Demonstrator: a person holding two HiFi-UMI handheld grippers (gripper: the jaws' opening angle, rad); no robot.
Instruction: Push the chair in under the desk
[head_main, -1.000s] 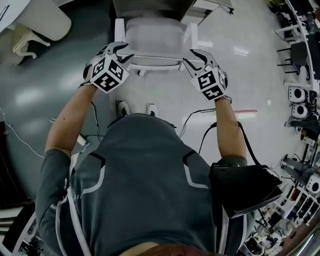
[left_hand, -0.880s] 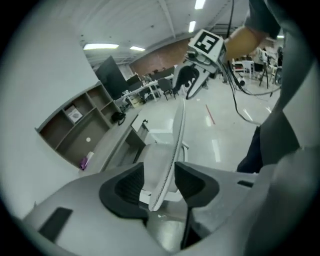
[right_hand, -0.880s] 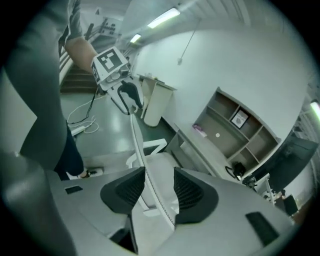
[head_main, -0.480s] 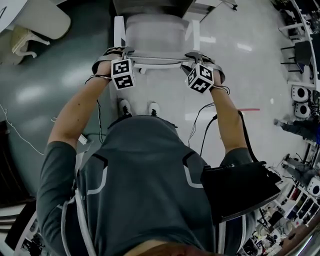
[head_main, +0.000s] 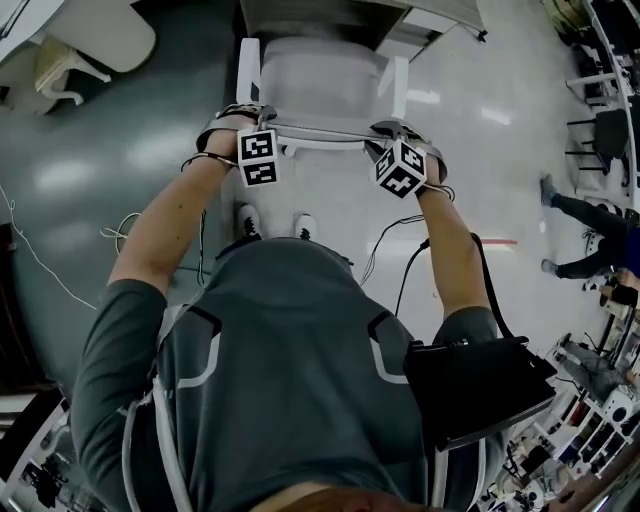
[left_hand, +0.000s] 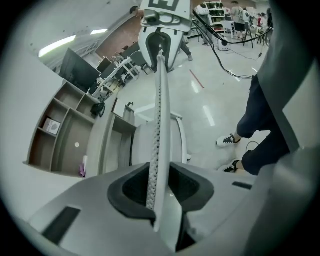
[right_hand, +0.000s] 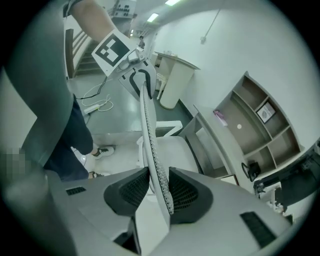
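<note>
The left gripper (left_hand: 160, 189) and the right gripper (right_hand: 159, 194) are each closing their dark ribbed jaws on the thin top rim of a white mesh-backed chair (head_main: 320, 85), the pads lying against either face of the perforated edge. From the head view, the left gripper (head_main: 233, 116) sits near the left corner of the backrest and the right gripper (head_main: 397, 130) near the right corner, their marker cubes turned toward the person. The chair stands straight ahead of the person, its seat pointing at a grey desk (head_main: 330, 14), with the front of the seat at the desk's near edge. The person's dark-and-white sneakers (head_main: 248, 217) stand just behind the chair on a glossy pale floor (head_main: 470, 150), and black cables (head_main: 385, 240) trail from the grippers. A grey open shelf unit (left_hand: 60, 135) stands beyond the desk. Another person's legs (head_main: 580, 215) show at the far right.
</note>
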